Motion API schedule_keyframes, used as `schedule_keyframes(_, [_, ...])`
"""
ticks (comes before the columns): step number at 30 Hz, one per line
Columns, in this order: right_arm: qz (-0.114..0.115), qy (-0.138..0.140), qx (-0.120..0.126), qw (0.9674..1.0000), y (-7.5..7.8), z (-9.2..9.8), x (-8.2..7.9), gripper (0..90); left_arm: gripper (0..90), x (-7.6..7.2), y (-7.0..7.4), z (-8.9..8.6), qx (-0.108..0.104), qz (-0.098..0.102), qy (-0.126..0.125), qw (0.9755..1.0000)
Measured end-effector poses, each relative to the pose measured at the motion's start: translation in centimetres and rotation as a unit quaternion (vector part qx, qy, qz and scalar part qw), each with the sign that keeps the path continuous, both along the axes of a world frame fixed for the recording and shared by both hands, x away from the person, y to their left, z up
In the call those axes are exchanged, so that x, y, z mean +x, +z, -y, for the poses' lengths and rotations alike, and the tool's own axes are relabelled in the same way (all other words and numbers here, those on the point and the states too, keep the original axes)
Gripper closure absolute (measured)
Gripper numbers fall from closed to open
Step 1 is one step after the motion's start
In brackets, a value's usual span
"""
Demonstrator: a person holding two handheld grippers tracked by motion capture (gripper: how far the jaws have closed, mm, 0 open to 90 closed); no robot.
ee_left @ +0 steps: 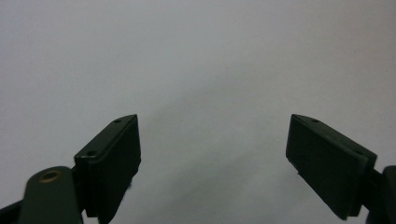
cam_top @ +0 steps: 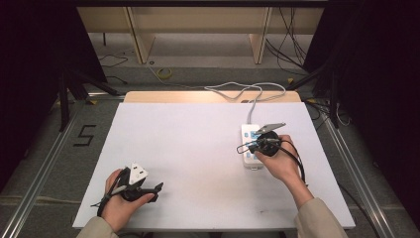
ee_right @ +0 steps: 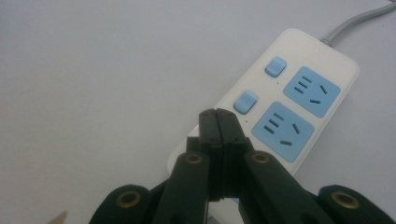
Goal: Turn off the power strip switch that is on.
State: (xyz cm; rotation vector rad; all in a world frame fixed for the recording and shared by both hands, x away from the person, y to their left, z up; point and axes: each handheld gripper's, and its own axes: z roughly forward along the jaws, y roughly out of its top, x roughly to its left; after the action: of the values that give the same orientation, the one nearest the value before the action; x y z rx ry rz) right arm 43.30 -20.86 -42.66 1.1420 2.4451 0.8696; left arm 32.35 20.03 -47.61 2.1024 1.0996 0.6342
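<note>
At the white bench, I hold my right hand-held gripper over the near end of a white power strip, its two jaws pressed flat together with nothing between them. In the right gripper view, the closed tips sit just in front of the strip's lower blue switch, with a second blue switch just beyond it; whether the tips touch the strip I cannot tell. Two blue socket faces lie beside the switches, one close to my tips, the other farther along toward the grey cable. That cable leaves the strip's far end and loops off the back edge of the bench.

My left hand-held gripper rests well apart from the strip, low at my near left corner of the bench. In the left gripper view its jaws stand wide apart, one pad and the other framing bare white bench surface, holding nothing.
</note>
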Motion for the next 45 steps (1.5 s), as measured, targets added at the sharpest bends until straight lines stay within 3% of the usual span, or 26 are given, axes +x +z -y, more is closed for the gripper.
schedule_keyframes(45, [-0.010,-0.001,-0.013,0.9999,-0.95,-0.58,0.91,90.0,17.7,0.05,0.00,0.00,-0.001,0.000,0.000,1.0000])
